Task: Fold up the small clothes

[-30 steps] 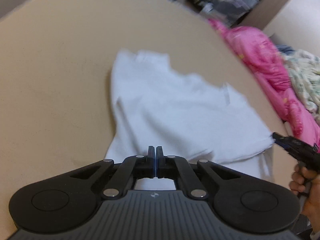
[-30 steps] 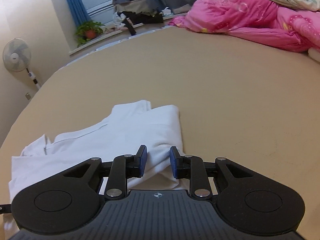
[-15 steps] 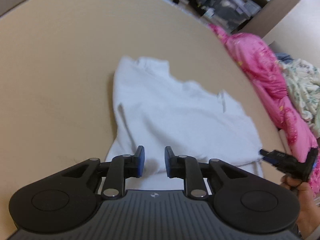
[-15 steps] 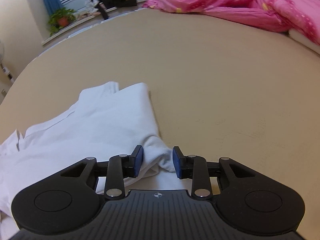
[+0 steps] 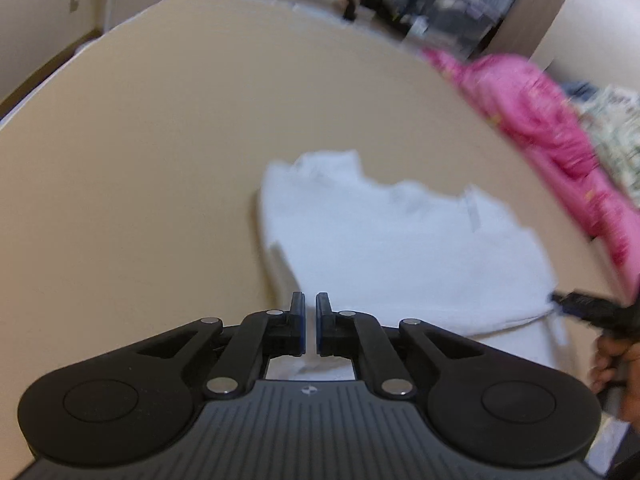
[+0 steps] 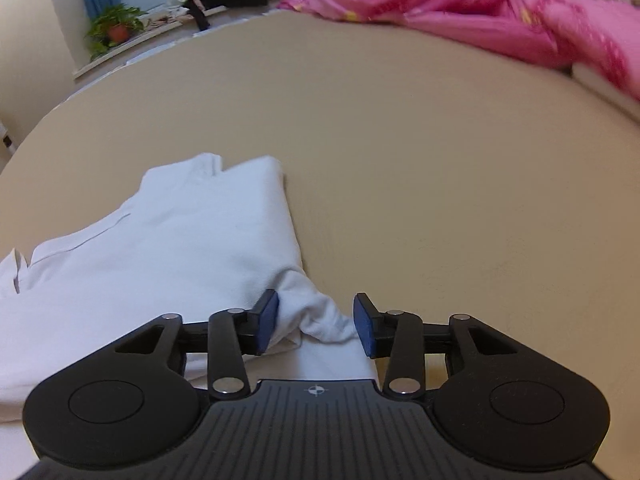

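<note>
Your left gripper (image 5: 310,312) tips down over the near edge of the white shirt (image 5: 400,248) on the tan bed (image 5: 140,160), pinched nearly together on nothing. Your right gripper (image 6: 316,320) tips down too, its jaws opening around a bunched shirt corner.

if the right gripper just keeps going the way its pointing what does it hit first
Most likely the white garment: a bunched corner of it lies between the opening fingers of the right gripper, directly ahead. Beyond that is only the tan surface. Depth is hard to judge here.
</note>
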`<state>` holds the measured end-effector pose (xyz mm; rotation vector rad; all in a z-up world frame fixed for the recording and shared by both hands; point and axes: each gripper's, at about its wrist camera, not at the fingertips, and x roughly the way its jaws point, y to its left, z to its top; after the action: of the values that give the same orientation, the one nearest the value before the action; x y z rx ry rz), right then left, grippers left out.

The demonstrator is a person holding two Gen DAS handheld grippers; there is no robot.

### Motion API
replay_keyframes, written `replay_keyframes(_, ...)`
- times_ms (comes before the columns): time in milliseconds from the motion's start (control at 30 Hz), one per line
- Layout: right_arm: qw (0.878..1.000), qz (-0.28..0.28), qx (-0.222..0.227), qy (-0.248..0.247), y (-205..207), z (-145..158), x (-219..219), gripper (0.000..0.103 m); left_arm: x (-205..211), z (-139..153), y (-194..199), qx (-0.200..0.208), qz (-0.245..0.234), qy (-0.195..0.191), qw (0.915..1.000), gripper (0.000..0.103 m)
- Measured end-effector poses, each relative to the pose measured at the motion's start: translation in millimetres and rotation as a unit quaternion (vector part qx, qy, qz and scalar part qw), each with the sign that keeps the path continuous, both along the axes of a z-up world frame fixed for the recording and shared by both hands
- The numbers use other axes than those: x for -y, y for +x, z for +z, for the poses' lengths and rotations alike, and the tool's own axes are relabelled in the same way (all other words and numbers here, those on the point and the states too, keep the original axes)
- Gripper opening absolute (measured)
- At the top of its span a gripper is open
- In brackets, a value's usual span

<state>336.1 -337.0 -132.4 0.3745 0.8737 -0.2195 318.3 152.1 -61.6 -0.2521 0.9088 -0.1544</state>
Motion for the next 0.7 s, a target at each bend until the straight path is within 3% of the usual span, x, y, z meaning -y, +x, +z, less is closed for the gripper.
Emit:
replay_keyframes(67, 1.0, 0.003, 0.0, -0.007, 1.2, 2.8, -1.6, 0.043, 2.8, 3.4, -2.3, 0.018, 0.008, 0.005, 0.9998, 0.005)
replay_keyframes(167, 1.0, 0.005, -0.004, -0.007, 2.5, 3.7, 0.2, 0.043, 9.8, 2.9, -5.8, 0.046, -0.025, -0.036, 0.998, 0.006)
replay_keyframes(200, 1.0, 0.005, -0.006, -0.006, 0.3, 3.8, 0.6, 0.043, 15.3, -5.7, -4.4, 0.041, -0.036, -0.022, 0.9983, 0.008)
replay_keyframes(267, 1.0, 0.005, -0.013, -0.006, -5.7, 4.5, 4.5, 0.045, 21.9, -35.9, 2.3, -0.012, -0.043, 0.029, 0.9986, 0.008)
replay_keyframes(300, 1.0, 0.006, -0.019, -0.008, -9.5, 5.0, 5.5, 0.045, 19.7, -41.5, 1.0, -0.008, -0.041, 0.023, 0.9989, 0.008)
replay_keyframes(367, 0.999, 0.007, -0.037, -0.019, -18.0, 8.4, 9.0, 0.044, 16.5, -29.6, -1.3, -0.002, -0.029, 0.012, 0.9995, 0.01)
replay_keyframes(433, 0.998, -0.006, -0.046, -0.033, -38.2, 18.3, 18.4, 0.044, 14.6, -5.8, -15.4, 0.046, -0.033, 0.007, 0.9984, 0.021)
replay_keyframes(467, 0.999, -0.003, -0.034, -0.03, -51.3, 25.6, 23.1, 0.044, 14.2, 3.0, -22.3, 0.065, -0.035, 0.01, 0.9973, 0.028)
replay_keyframes(600, 0.999, 0.03, 0.021, -0.04, -111.9, 55.9, 30.8, 0.044, 20.0, 25.5, -58.0, 0.115, -0.03, 0.047, 0.9919, 0.028)
replay_keyframes(700, 0.997, 0.057, 0.054, -0.029, -157.8, 74.7, 35.3, 0.044, 26.5, 44.0, -85.8, 0.124, -0.019, 0.053, 0.9907, 0.028)
